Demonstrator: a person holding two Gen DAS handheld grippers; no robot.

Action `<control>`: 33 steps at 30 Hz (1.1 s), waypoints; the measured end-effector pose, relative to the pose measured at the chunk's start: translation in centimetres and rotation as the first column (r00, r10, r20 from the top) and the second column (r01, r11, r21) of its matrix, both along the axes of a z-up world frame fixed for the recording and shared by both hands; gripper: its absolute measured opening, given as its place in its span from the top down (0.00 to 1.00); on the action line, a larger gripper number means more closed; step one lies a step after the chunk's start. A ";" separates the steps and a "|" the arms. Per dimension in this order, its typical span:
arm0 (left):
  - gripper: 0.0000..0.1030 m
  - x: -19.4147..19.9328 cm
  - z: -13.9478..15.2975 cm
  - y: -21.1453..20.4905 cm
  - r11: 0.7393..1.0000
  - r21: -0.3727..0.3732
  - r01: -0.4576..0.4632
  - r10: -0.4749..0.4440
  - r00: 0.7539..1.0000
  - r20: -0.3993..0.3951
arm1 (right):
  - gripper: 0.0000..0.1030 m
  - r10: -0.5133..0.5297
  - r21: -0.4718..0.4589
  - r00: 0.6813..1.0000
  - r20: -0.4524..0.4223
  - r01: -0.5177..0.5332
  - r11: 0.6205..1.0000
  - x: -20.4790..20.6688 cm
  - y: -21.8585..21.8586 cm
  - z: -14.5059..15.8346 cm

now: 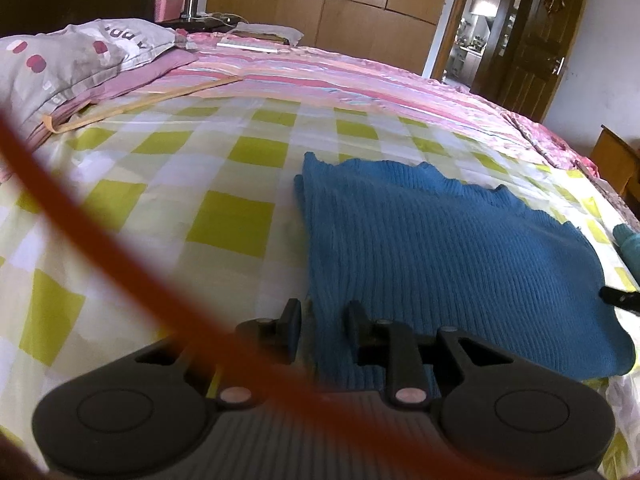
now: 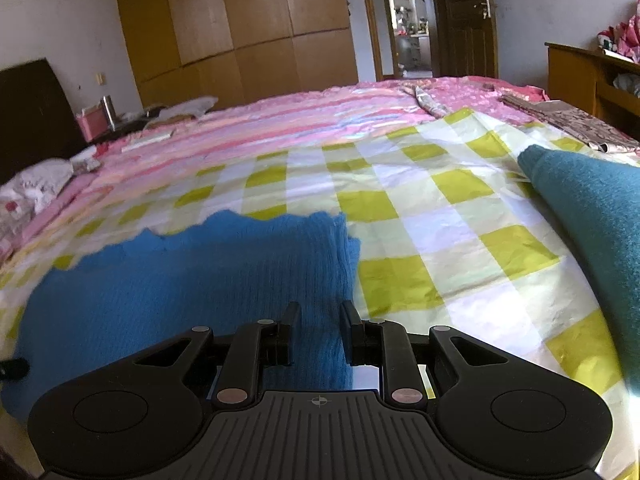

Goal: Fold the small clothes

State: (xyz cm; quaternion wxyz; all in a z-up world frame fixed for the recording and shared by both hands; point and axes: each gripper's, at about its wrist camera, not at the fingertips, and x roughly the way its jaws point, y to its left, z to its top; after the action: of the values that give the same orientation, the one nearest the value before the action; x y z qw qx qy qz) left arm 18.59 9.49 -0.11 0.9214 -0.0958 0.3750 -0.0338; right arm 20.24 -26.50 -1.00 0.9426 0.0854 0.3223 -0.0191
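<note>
Your left gripper point(image 1: 325, 312) sits low over the near left corner of the blue knit garment point(image 1: 448, 264). Its fingers point(image 1: 294, 312) stand slightly apart; the garment's left edge runs up between them. You cannot tell from the left wrist view whether the pads press on the fabric.

Your right gripper point(image 2: 320, 314) sits over the near right corner of the blue knit garment point(image 2: 192, 280). Its fingers point(image 2: 349, 316) also stand slightly apart, with blue ribbed fabric visible in the gap. Whether the pads clamp it cannot be told from the right wrist view.

The garment lies flat on the bed, on a sheet of yellow-green and white checks point(image 1: 224, 216). Its far edge is scalloped, and its left side shows stacked layers of fabric. Beyond the checked sheet lies a pink striped cover point(image 1: 360, 76).

A second, darker teal cloth point(image 2: 592, 216) lies on the checked sheet point(image 2: 440, 240) to the right of the garment, apart from it.

A spotted grey pillow point(image 1: 68, 60) rests at the head of the bed. A blurred orange cable point(image 1: 100, 240) crosses the left wrist view close to the lens. A wooden wardrobe point(image 2: 240, 20) and a dark door point(image 2: 468, 12) stand behind the bed.
</note>
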 end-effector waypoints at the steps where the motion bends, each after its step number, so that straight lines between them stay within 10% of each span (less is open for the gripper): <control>1: 0.69 -0.1 0.0 0.0 1.000 0.002 0.001 -0.001 1.000 -0.003 | 0.78 -0.002 0.004 1.000 -0.016 0.002 1.000 0.2 -0.1 -0.3; 33: 0.67 -1.4 0.2 0.1 1.000 0.010 0.011 -0.011 1.000 -0.018 | 0.65 0.007 0.006 0.995 -0.102 -0.007 1.000 -0.6 0.8 0.8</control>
State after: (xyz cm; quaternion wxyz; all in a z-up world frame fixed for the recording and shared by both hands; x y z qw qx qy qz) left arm 17.19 9.57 0.08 0.9182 -0.0892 0.3842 -0.0361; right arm 19.67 -25.74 -0.16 0.9248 0.0859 0.3702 -0.0191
